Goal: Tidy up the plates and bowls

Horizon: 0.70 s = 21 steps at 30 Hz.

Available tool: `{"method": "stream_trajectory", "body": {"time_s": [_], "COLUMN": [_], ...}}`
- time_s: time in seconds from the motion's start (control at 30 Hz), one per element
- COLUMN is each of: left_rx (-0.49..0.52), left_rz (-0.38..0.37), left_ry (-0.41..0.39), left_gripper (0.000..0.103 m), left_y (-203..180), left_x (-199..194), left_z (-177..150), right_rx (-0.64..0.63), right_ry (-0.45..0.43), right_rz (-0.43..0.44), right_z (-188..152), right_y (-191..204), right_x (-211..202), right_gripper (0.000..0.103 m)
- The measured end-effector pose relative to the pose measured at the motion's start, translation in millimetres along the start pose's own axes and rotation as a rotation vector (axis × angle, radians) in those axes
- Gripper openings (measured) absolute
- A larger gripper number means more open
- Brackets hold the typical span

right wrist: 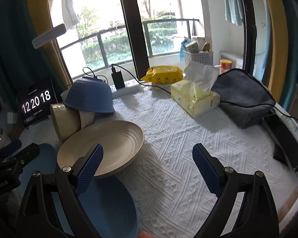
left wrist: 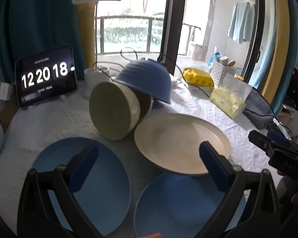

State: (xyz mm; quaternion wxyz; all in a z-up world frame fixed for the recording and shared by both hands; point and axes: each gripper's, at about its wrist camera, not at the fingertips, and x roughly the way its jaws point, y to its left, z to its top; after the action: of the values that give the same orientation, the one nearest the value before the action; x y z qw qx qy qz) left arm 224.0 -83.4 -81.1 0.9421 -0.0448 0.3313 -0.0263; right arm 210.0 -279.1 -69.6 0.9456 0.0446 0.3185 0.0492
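My left gripper (left wrist: 149,156) is open, hovering over two blue plates: one on the left (left wrist: 109,180) and one on the right (left wrist: 174,204). A cream plate (left wrist: 180,142) lies tilted, its near rim resting on the right blue plate. Behind it a cream bowl (left wrist: 113,111) lies on its side, and a blue bowl (left wrist: 147,81) leans upside down on top of it. My right gripper (right wrist: 149,160) is also open, above the white tablecloth (right wrist: 188,138) just right of the cream plate (right wrist: 109,138) and a blue plate (right wrist: 113,208). Neither gripper holds anything.
A tablet clock (left wrist: 45,77) stands at the back left beside a lamp base (left wrist: 91,79). At the back right are a tissue box (right wrist: 194,99), yellow wipes pack (right wrist: 163,73), grey pouch (right wrist: 242,97), white basket (right wrist: 198,57) and power strip (right wrist: 127,88). A dark device (right wrist: 284,144) lies by the right edge.
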Motion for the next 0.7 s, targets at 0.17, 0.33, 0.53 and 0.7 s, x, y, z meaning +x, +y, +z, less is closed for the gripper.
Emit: {"method": "stream_trajectory", "body": {"time_s": [0.17, 0.33, 0.53, 0.7], "left_rx": [0.012, 0.004, -0.026, -0.035], "left_rz": [0.016, 0.018, 0.015, -0.014], "left_ry": [0.036, 0.101, 0.171, 0.215], "left_gripper": [0.101, 0.091, 0.079, 0.069], "left_y": [-5, -4, 1, 2], "left_x": [18, 40, 59, 70], "left_z": [0, -4, -8, -12], "right_rx": [0.008, 0.030, 0.067, 0.075], "right_ry": [0.057, 0.126, 0.195, 0.228], "right_rz": [0.029, 0.074, 0.098, 0.114], "right_z": [1, 1, -2, -4], "right_y": [-2, -2, -5, -6], "right_x": [26, 52, 73, 82], "right_gripper": [0.094, 0.087, 0.077, 0.067]}}
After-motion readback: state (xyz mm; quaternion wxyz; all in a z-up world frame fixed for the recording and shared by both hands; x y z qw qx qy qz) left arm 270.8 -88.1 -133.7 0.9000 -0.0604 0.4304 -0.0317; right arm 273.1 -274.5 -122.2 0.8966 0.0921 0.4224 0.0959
